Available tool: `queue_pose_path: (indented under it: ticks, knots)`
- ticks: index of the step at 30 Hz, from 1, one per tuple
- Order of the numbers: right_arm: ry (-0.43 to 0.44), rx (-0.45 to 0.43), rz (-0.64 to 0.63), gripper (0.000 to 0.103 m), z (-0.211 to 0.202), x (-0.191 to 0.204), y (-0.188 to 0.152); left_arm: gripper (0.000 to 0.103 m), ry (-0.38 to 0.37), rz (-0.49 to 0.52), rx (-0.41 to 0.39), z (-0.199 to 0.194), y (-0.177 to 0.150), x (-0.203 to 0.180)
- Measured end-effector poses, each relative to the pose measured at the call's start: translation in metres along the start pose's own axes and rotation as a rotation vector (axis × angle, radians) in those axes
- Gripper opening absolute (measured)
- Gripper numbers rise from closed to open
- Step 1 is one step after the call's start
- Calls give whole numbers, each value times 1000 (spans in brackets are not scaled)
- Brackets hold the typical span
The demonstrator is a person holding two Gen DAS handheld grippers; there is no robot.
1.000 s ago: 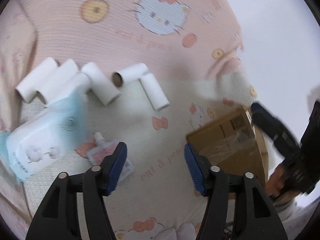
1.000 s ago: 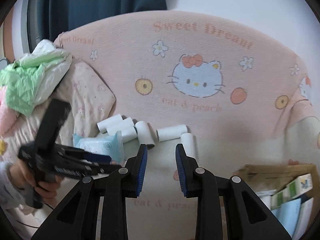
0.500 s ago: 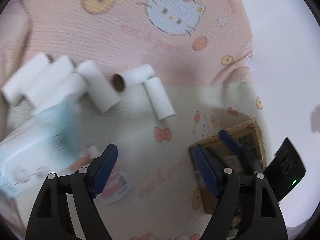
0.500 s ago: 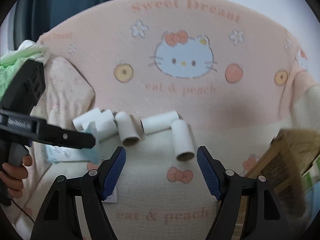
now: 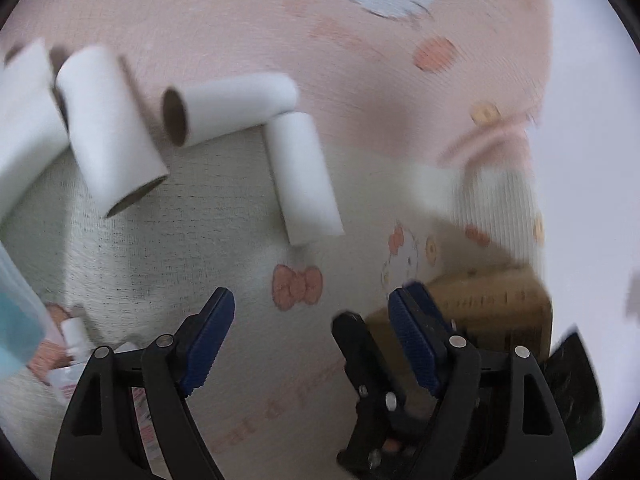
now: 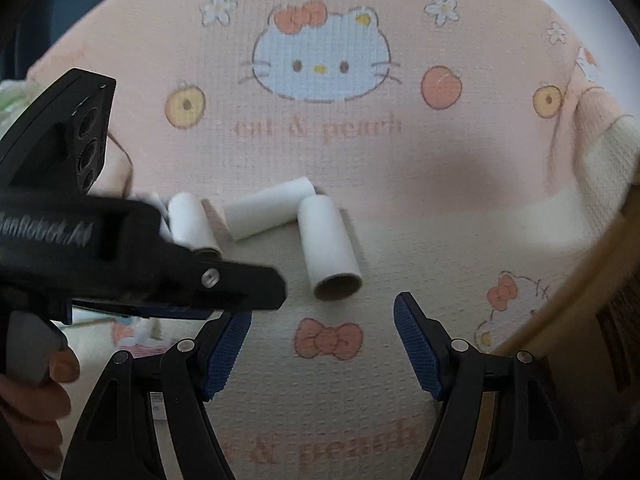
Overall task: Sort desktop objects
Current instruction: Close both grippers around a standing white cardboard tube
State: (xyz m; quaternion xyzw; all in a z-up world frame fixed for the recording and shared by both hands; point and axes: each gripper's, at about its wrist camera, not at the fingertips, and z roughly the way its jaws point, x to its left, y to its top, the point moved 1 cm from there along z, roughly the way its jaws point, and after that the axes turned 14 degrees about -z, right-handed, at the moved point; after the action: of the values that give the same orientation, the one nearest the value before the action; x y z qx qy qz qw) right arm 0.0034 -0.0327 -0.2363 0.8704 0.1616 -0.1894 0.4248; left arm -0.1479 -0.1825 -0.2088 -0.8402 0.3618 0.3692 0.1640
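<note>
Both tools hang over a bed covered by a pink-and-cream cartoon-cat printed blanket (image 6: pixel 328 128), and neither carries anything. The left tool (image 5: pixel 312 336) stands spread as wide as it goes with only blanket between its blue pads. The right tool (image 6: pixel 322 344) is released too: its jaws opened a moment ago, and nothing lies between them. Judged from how things lie, the sorting is far from finished. Several white cardboard tubes with brown cores (image 5: pixel 112 128) lie loose on the blanket, none of them gathered. The nearest white cardboard tube (image 6: pixel 330 244) lies just ahead of the right tool, pointing its open end towards it, and looks like the next thing to be taken. A brown cardboard box (image 5: pixel 492 308) sits at the right of the bed and is probably where things are meant to go. The left wrist view alone shows that box's outer side, a small white-capped squeeze pouch (image 5: pixel 74 344) at the lower left, and a pale blue soft pack (image 5: pixel 16 312) at the left edge. The right wrist view alone shows the person's hand (image 6: pixel 32 396) on the left tool's handle, and the blanket's full cat print. In that view the left tool's black body hides most of the tube group.
</note>
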Motion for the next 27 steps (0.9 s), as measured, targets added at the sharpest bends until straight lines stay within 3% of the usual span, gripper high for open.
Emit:
queue_pose_path:
  ticks: [4,9,13,16,19,23,27]
  knots:
    - [-6,-33,-8,72,6,-2,4,82,-54,-106,-66,1,9,8]
    - [41,-60,29,72,22,-7,4,82,-17,-109,-142,2,5,7]
    - [83,-63,6,72,37,-4,8,82,35,-107,-109,16,8,3]
    - [119,-65,-9,72,45,-3,10,70,62,-88,-97,26,11,1]
    - [131,-79,-37,72,49,-4,11,68,75,-89,-75,33,12,2]
    - [191,-47,-12,72,59,-10,11,67,-2,-170,-38,40,14,12]
    - [237,-22,15,72,67,-13,10,55,-33,-208,-53,45,14,20]
